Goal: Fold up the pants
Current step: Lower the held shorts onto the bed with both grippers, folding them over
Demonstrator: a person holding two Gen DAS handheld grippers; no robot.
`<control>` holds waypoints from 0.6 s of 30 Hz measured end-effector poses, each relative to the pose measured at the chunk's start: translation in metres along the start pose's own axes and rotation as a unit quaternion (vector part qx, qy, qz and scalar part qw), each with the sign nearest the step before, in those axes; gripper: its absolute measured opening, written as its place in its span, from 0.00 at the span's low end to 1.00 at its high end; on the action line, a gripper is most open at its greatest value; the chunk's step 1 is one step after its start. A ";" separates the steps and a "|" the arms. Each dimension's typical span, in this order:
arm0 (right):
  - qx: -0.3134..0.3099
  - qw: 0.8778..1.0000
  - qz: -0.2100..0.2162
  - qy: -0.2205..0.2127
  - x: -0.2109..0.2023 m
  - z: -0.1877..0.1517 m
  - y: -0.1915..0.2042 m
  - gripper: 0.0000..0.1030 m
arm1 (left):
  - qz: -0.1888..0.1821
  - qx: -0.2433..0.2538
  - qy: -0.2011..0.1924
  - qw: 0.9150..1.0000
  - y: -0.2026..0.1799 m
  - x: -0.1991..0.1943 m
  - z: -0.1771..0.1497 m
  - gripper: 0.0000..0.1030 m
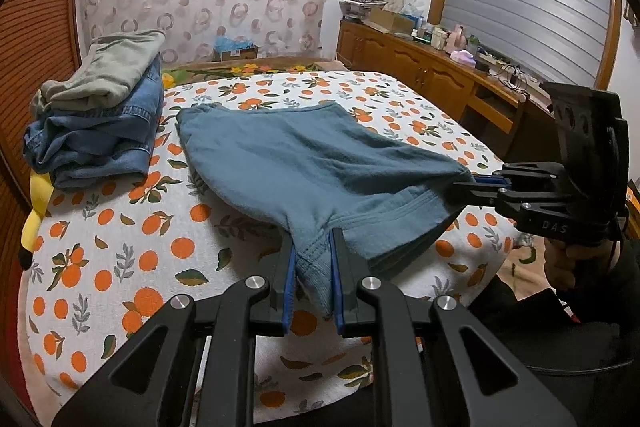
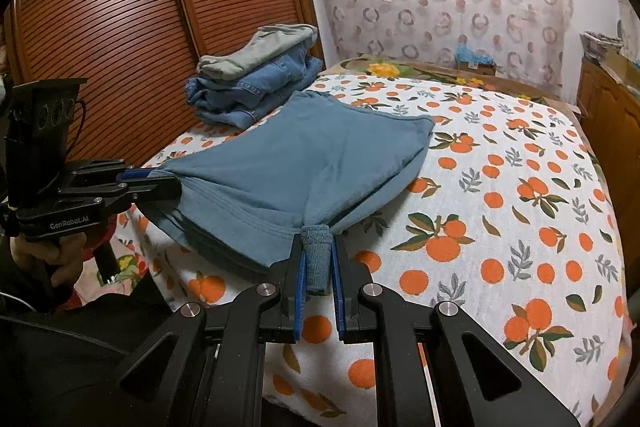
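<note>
Teal pants point(image 1: 288, 163): on the orange-print bedspread point(image 1: 120, 259), beside the stack of folded jeans point(image 1: 96, 135). Left gripper point(image 1: 312, 247) and right gripper point(image 2: 318, 247) each clamp a near corner of the pants. Advice: lift both corners level toward the stack, keeping layers aligned.

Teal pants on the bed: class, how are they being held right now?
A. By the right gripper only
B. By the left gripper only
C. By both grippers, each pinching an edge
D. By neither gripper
C: the left gripper and right gripper each clamp the near edge of the teal pants.
</note>
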State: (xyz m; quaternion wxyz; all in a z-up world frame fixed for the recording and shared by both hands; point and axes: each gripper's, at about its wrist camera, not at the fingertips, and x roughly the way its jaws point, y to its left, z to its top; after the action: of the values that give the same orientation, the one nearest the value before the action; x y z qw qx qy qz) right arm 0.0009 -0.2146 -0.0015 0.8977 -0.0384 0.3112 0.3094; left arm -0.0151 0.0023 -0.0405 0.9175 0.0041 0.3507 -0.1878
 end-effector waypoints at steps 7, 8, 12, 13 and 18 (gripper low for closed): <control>-0.006 1.000 0.002 -0.008 -0.008 0.000 0.003 0.11 | -0.005 0.001 -0.007 1.000 -0.002 -0.009 0.001 0.15; -0.007 1.000 0.002 -0.009 -0.008 0.001 0.003 0.11 | -0.006 0.001 -0.008 1.000 -0.001 -0.008 0.002 0.15; -0.006 1.000 0.000 -0.011 -0.005 0.005 0.000 0.11 | -0.005 0.001 -0.006 1.000 -0.001 -0.006 0.004 0.15; -0.006 1.000 0.000 -0.012 -0.003 0.007 -0.001 0.11 | -0.004 0.002 -0.006 1.000 0.000 -0.005 0.006 0.15; -0.005 1.000 -0.009 -0.019 0.012 0.024 -0.009 0.11 | 0.002 -0.002 -0.015 1.000 0.009 0.002 0.025 0.15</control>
State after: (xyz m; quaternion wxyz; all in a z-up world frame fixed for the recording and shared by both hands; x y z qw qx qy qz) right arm 0.0266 -0.2095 0.0096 0.9060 -0.0399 0.2920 0.3038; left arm 0.0055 0.0061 -0.0246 0.9229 0.0001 0.3377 -0.1847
